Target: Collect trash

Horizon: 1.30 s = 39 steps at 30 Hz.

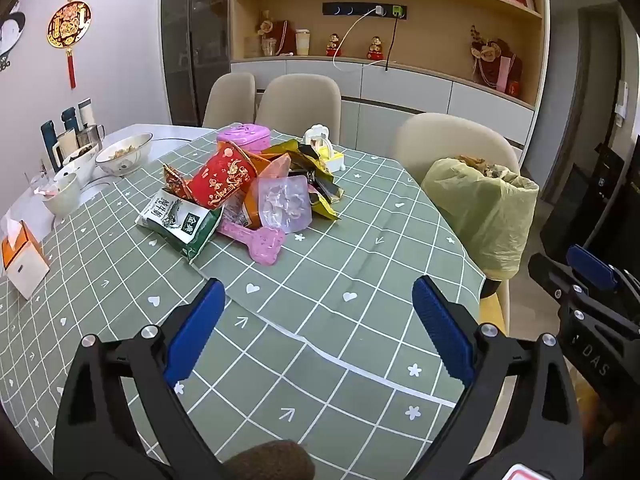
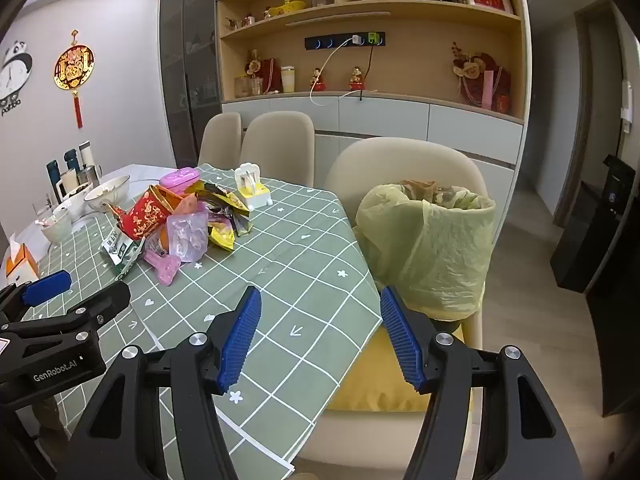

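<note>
Beyond left claw [image 1: 318, 304], trash pile [image 1: 240, 192]

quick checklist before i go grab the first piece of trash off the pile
1. Left tool open and empty: ok.
2. Right tool open and empty: ok.
3. Trash pile in view, nothing blocking the approach over the tablecloth: ok.
4. Bin with yellow liner standing on the chair, mouth open: ok.
5. Room left in the bin: not ok, trash shows at the rim.
6. Bowls apart from the pile: ok.
</note>
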Motion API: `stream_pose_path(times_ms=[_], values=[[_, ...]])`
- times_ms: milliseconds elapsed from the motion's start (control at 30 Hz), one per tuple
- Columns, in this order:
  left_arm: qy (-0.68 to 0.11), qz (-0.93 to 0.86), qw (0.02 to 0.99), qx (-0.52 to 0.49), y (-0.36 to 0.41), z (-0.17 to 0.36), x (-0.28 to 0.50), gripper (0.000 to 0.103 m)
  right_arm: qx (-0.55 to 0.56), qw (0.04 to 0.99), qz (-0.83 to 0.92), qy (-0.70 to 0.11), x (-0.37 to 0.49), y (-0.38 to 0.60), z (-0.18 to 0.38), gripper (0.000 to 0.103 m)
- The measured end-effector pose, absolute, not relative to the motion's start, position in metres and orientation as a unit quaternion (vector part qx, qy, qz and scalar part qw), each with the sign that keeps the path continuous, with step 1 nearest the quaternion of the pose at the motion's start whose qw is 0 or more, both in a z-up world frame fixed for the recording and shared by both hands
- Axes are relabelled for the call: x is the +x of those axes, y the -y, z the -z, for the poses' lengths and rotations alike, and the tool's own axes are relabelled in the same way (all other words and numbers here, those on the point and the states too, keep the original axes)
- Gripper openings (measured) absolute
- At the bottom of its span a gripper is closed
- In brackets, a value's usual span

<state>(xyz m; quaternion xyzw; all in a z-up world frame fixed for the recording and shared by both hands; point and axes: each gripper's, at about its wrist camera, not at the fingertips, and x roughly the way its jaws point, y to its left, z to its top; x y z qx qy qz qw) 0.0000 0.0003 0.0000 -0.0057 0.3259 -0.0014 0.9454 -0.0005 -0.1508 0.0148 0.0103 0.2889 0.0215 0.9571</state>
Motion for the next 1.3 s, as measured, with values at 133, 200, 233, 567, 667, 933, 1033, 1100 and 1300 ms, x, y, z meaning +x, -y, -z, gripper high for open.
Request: stream_pose_path(times_ms=[133,200,233,567,667,933,1033,1100,1300], values=[[-0.326,0.002,0.945,-0.009,0.0,0.0,0.0,0.09,0.01,0.957,-0.021,-0.29,-0.001,0.152,-0.015,0.059],[-0.324,0.002,0.946,-0.008,0.0,-0.001,0.0,0.09,0.012,0.957,-0.022,-0.29,-0.001,0.153,-0.016,0.059],[-0.325,0.003,0.946,-0.009,0.0,-0.001,0.0,0.09,0.011,0.957,-0.021,-0.289,-0.001,0.153,-0.016,0.059],[-0.322,0.005,0.947,-0.006,-0.001,-0.003,0.0,0.09,0.015,0.958,-0.016,-0.286,-0.003,0.157,-0.02,0.059],[-0.322,0.005,0.947,-0.007,0.003,-0.005,-0.003,0.09,0.013,0.958,-0.015,-0.285,-0.004,0.155,-0.02,0.059],[-0.321,0.007,0.947,-0.006,0.005,-0.006,-0.001,0.09,0.013,0.958,-0.014,-0.284,-0.004,0.158,-0.016,0.059],[-0.322,0.007,0.947,-0.005,0.006,-0.006,0.0,0.09,0.012,0.959,-0.012,-0.284,-0.004,0.157,-0.015,0.059],[-0.322,0.008,0.947,-0.005,0.006,-0.007,0.001,0.09,0.012,0.959,-0.01,-0.283,-0.006,0.157,-0.014,0.059],[-0.322,0.007,0.947,-0.006,0.007,-0.006,-0.001,0.09,0.013,0.959,-0.011,-0.284,-0.006,0.158,-0.014,0.059]])
